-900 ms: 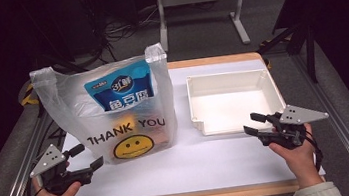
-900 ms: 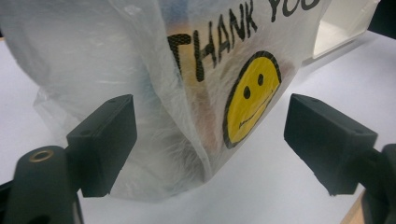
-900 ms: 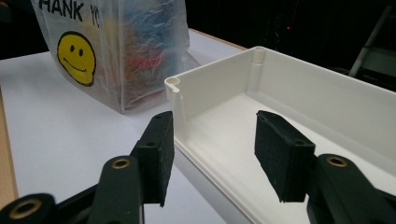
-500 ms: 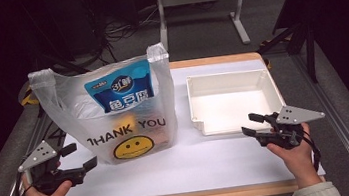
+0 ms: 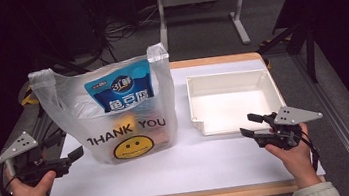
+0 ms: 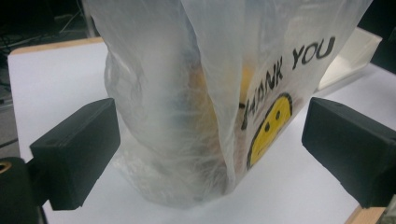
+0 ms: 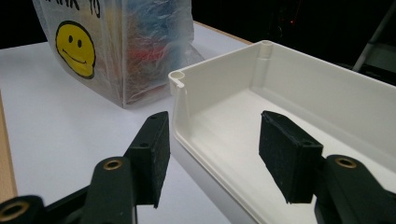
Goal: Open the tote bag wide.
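a "thank you" plastic bag (image 5: 119, 115) stands upright on the white table (image 5: 191, 166), just left of an empty white tray (image 5: 233, 98). the left gripper (image 5: 71, 153) sits near the bag's bottom corner, the right gripper (image 5: 249, 125) at the tray's near edge, both held apart-jawed.

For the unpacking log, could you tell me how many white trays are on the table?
1: the white tray sits right of the plastic bag, just ahead of the right gripper. The bag's contents are unclear, so it could hide another.

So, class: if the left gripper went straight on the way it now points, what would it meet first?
Probably the plastic bag: it stands directly ahead of the open left gripper, between the lines of its jaws, not yet touched.
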`<state>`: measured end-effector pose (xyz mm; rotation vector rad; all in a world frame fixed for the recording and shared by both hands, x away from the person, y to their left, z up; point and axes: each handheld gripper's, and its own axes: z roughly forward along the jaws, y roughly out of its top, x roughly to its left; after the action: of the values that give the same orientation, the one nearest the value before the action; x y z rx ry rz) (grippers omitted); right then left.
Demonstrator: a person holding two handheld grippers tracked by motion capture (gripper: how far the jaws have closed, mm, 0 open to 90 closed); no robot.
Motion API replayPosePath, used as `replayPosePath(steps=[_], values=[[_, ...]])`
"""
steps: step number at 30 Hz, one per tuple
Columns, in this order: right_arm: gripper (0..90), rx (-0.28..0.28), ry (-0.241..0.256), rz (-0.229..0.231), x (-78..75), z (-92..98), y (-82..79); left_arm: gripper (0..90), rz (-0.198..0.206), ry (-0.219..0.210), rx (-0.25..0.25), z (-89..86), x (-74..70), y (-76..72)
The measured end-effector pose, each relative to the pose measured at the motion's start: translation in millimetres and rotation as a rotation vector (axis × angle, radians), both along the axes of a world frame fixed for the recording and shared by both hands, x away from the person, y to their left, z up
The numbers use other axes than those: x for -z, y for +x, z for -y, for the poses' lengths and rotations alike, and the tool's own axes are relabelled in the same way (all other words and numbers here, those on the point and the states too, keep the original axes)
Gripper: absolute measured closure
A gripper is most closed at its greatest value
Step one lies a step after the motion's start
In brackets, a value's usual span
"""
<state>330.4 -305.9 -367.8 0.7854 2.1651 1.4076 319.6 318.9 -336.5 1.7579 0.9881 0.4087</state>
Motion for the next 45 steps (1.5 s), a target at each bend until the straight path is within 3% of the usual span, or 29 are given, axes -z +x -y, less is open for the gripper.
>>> replayPosePath(steps=[5,17,23,39,41,42,43,45], values=[[43.1,-0.006,-0.009,-0.002,1.2,-2.9,0.8,3.9,0.053,-0.002,-0.009,0.5,-5.5,5.1],[41.7,-0.01,-0.016,-0.005,2.9,-4.9,1.3,4.5,0.12,-0.028,-0.008,9.9,-10.4,21.5],[41.1,-0.014,-0.018,-0.008,4.5,-5.9,2.3,5.7,0.11,-0.038,0.02,19.0,-4.5,30.5],[40.2,-0.024,-0.034,-0.021,8.7,-9.2,3.0,19.5,0.136,0.0,-0.007,28.8,13.7,39.8],[40.2,-0.026,-0.032,-0.022,8.8,-9.7,2.9,22.9,0.133,-0.01,0.005,28.4,14.5,40.3],[40.2,-0.026,-0.032,-0.022,8.8,-9.7,2.9,29.8,0.133,-0.01,0.005,28.4,14.5,40.3],[40.2,-0.026,-0.034,-0.023,8.9,-9.9,2.8,29.8,0.121,-0.016,0.033,28.0,15.1,41.4],[40.2,-0.026,-0.034,-0.025,9.1,-10.0,2.9,32.7,0.115,-0.007,0.038,29.3,16.2,42.3]])
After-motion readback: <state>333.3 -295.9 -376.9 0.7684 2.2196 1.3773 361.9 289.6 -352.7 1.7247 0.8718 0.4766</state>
